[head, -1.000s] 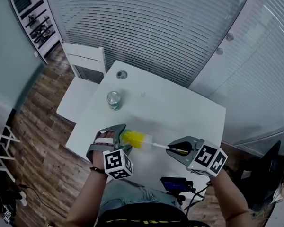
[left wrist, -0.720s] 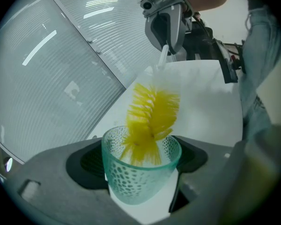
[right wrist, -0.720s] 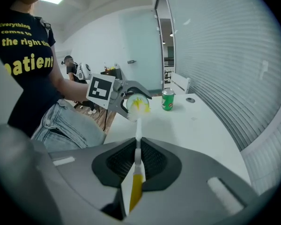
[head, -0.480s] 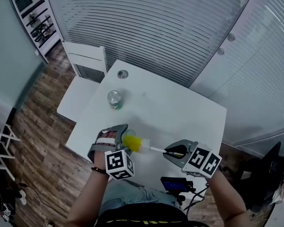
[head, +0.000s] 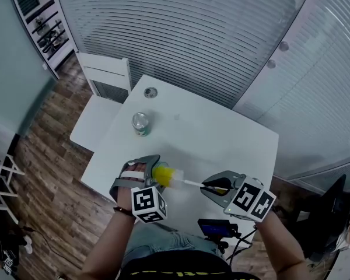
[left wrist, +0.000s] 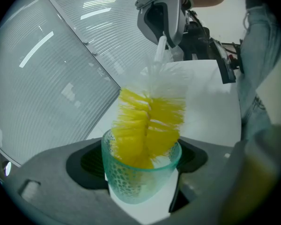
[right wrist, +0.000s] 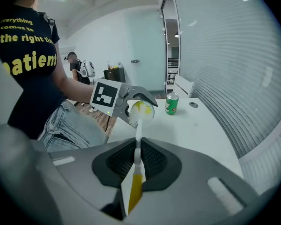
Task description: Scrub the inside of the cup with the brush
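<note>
Clamping cup (left wrist: pixel 141 182) w/ L gripper (head: pixel 154 169), pads tight on both sides of it. See-thru green, dotted texture on the wall. Holding it tilted, mouth toward R gripper (right wrist: pixel 136 164), over table (head: pixel 221 133) near edge, toward left corner. Can't tell if it's touching the tabletop.

Pinching brush (left wrist: pixel 147 125) by its handle w/ R gripper, jaws nearly together on the thin yellow/white stem. Aiming brush straight across at cup. Yellow bristle end sitting inside the mouth, white bristles + rest of head sticking out past the rim.

Both grippers angled down, facing each other along near edge.

Elsewhere:
- Green can (head: pixel 140 123) upright toward left edge, well apart from cup.
- Small round disc (head: pixel 150 91) by far left corner.
- White chair (head: pixel 105 89) just beside left edge.
</note>
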{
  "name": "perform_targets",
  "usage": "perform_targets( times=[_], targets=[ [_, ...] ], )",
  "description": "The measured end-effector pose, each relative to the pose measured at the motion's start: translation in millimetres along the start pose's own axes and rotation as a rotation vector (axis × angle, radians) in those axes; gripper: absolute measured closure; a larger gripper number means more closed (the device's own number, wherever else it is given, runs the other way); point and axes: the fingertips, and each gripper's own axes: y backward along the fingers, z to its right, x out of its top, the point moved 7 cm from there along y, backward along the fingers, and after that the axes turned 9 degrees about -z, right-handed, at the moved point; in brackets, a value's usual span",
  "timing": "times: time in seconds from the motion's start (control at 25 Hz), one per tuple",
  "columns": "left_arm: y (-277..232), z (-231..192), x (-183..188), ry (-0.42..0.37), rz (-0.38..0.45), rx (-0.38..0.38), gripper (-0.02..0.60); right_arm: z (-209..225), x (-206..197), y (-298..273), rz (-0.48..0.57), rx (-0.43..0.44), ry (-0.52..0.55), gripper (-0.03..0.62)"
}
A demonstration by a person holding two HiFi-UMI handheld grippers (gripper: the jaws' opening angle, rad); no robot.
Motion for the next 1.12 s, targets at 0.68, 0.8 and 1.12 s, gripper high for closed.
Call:
perform_targets(
  times=[0.68, 0.8, 1.12],
  targets=[
    [-5, 14, 22, -0.061, 0.014, -0.020, 0.164, 2, 2, -14, -0.056, -0.015, 0.016, 0.559],
    [-6, 14, 21, -0.062, 0.010, -0.024, 0.164, 1, 4, -19, -0.063, -0.013, 0.022, 0.559],
    [-9, 17, 20, -0.057, 0.005, -0.035, 0.164, 1, 3, -22, -0.073, -0.008, 0.036, 0.559]
  ],
)
